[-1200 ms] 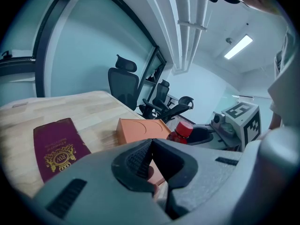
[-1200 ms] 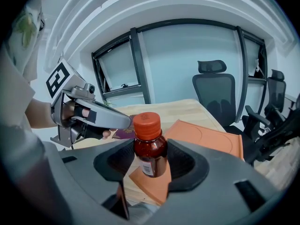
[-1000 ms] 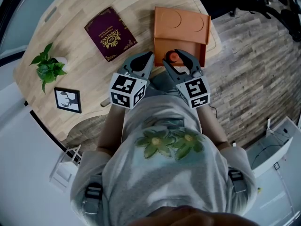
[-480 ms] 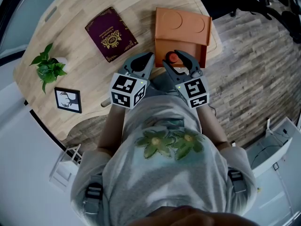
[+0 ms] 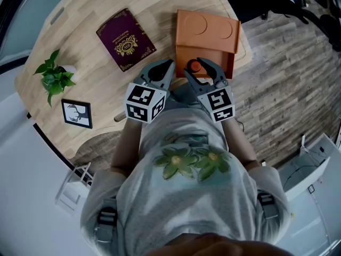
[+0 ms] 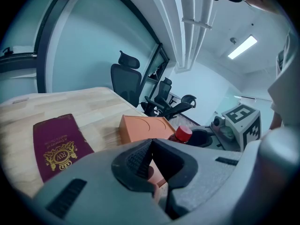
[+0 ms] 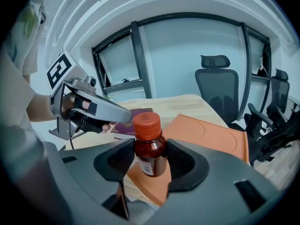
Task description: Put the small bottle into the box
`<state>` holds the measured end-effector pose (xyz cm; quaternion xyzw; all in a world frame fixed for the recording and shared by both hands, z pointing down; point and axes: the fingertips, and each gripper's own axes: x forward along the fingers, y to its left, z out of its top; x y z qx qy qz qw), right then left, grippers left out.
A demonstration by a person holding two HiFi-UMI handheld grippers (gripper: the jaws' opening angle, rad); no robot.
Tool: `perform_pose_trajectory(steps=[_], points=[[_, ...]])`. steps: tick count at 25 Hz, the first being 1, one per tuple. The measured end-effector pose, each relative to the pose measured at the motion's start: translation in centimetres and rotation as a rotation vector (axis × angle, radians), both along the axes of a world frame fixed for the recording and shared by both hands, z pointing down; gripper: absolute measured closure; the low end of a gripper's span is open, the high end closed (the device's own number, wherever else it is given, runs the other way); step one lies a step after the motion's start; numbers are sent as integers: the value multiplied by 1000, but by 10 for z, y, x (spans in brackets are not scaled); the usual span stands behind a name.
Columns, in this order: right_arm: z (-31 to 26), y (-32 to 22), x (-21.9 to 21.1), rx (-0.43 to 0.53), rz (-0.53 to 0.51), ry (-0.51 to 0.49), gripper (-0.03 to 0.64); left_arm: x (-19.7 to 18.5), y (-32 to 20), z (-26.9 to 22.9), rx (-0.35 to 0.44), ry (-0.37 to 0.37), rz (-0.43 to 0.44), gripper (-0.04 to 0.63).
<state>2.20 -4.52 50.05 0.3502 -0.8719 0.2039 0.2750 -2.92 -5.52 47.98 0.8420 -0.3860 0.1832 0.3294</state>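
The small brown bottle (image 7: 150,150) with a red cap stands upright between the jaws of my right gripper (image 7: 151,165), which is shut on it. In the head view this gripper (image 5: 199,68) holds the bottle (image 5: 196,65) over the near edge of the orange box (image 5: 206,36). My left gripper (image 5: 169,64) hovers just left of it, shut and empty. In the left gripper view, its jaws (image 6: 151,146) meet at the tips, with the bottle's cap (image 6: 183,133) and the box (image 6: 140,128) beyond them.
A burgundy passport-like booklet (image 5: 126,39) lies on the round wooden table (image 5: 96,15), left of the box. A small green plant (image 5: 53,76) and a framed deer picture (image 5: 76,113) sit at the table's left edge. Office chairs (image 7: 219,86) stand beyond.
The right gripper with the bottle has shifted very slightly; the left gripper stays where it was.
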Motion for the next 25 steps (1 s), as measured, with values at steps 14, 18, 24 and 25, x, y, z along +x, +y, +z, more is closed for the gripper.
perform_pose_trajectory(steps=[14,18,24,25], points=[[11,-3,1,-18,1,-5,400,4,-4,5,-15,-4,8,588],[13,-3,2,-23,1,-5,400,4,-4,7,-20,-6,6,588],[17,-4,2,-26,-3,0,400,4,-5,7,-21,-6,3,588],[18,-4,2,-26,-3,1,400,4,-5,7,-21,-6,2,588]])
